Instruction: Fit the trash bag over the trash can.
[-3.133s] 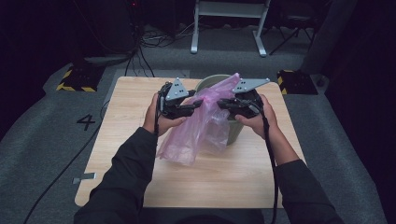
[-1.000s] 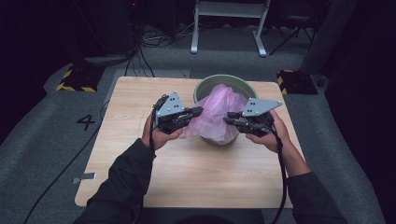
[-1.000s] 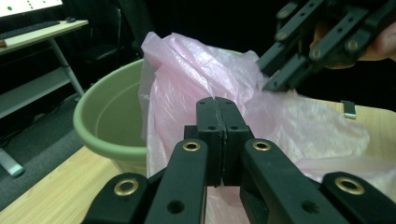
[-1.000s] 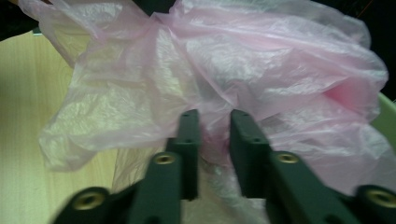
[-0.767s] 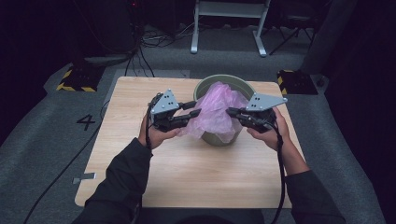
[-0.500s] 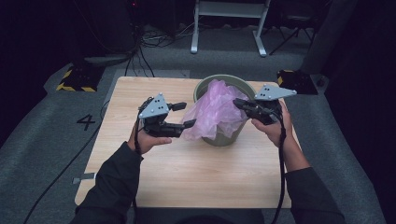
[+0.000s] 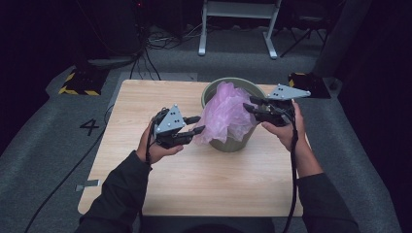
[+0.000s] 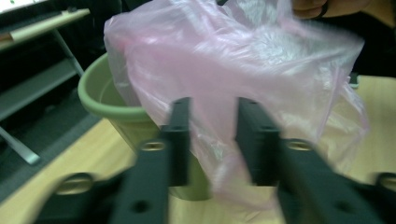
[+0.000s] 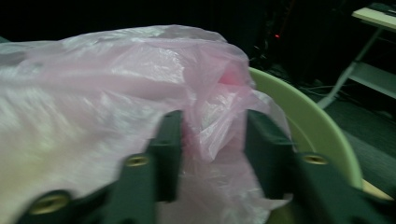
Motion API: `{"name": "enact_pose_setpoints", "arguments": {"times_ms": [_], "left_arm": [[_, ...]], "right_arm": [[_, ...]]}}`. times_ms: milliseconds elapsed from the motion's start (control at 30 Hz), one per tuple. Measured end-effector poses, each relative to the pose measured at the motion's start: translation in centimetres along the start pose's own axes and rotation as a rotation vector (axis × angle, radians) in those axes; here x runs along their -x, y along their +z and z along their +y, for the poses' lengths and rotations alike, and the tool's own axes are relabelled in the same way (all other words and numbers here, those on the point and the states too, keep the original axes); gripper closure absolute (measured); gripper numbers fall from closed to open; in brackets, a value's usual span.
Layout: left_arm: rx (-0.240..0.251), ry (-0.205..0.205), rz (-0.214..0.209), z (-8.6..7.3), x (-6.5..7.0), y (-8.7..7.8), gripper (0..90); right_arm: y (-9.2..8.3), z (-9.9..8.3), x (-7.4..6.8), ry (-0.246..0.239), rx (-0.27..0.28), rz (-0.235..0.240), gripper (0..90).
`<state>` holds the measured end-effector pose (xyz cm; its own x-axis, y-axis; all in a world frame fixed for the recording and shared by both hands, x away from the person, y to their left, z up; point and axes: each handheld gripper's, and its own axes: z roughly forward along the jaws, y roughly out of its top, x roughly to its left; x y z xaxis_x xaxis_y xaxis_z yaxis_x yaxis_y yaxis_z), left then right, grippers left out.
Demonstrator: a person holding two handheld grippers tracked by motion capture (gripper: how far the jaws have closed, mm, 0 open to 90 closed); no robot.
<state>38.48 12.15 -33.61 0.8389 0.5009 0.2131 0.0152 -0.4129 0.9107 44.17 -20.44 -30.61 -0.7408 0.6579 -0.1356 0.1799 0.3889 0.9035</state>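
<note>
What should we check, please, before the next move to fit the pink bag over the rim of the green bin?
1. Bin upright on the table: ok.
2. Bag partly inside the bin: ok; its left side hangs outside the rim.
3. Left tongs gripping the bag: not ok; the film lies between the jaws, which have just been closing, with a gap.
4. Right tongs gripping the bag: not ok; a fold sits between jaws that have just been opening.
5. Bag mouth spread over the rim: not ok; it is bunched.
6. Bag free of tears: cannot tell.
</note>
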Motion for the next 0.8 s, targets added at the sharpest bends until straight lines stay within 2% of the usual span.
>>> {"name": "enact_pose_setpoints", "arguments": {"times_ms": [33,100,167,233,367,467,500,533,567,600,733,800], "left_arm": [[-0.006,0.004,0.011,0.1,0.0,0.2,80.7],[0.014,-0.002,-0.001,0.0,-0.1,0.3,88.9],[0.011,-0.006,0.009,0.0,-0.1,0.5,89.8],[0.009,-0.005,0.016,0.1,0.0,0.6,89.9],[0.013,-0.005,0.018,0.2,0.0,0.5,89.9],[0.019,-0.011,0.021,0.2,0.0,0.4,90.0],[0.021,-0.015,0.017,0.2,0.0,0.4,89.9],[0.022,-0.016,0.021,0.2,-0.1,0.3,89.9],[0.025,-0.019,0.022,0.2,-0.1,0.3,89.9],[0.027,-0.023,0.017,0.2,-0.2,0.3,89.9],[0.031,-0.030,0.017,0.2,-0.4,0.3,90.0],[0.040,-0.037,0.017,0.2,-0.6,0.2,90.0]], "right_arm": [[-0.1,0.0,-0.1,-0.001,0.010,0.015,45.5],[-0.7,0.1,-0.6,-0.003,0.029,0.031,36.1],[-1.3,0.2,-1.3,-0.023,0.041,0.047,31.0],[-2.9,0.2,-2.5,-0.060,0.075,0.056,26.8],[-4.3,0.0,-3.4,-0.076,0.100,0.061,26.2],[-5.3,-0.6,-4.6,-0.096,0.113,0.099,26.2],[-5.3,-1.3,-5.5,-0.104,0.100,0.119,26.2],[-5.3,-1.3,-5.5,-0.104,0.100,0.119,26.2],[-4.7,-2.0,-6.7,-0.142,0.071,0.110,26.4],[-4.7,-2.0,-6.7,-0.142,0.071,0.110,26.4],[-3.2,-2.9,-8.0,-0.208,0.034,0.068,30.9],[-2.5,-3.2,-8.2,-0.214,0.014,0.051,41.6]]}}
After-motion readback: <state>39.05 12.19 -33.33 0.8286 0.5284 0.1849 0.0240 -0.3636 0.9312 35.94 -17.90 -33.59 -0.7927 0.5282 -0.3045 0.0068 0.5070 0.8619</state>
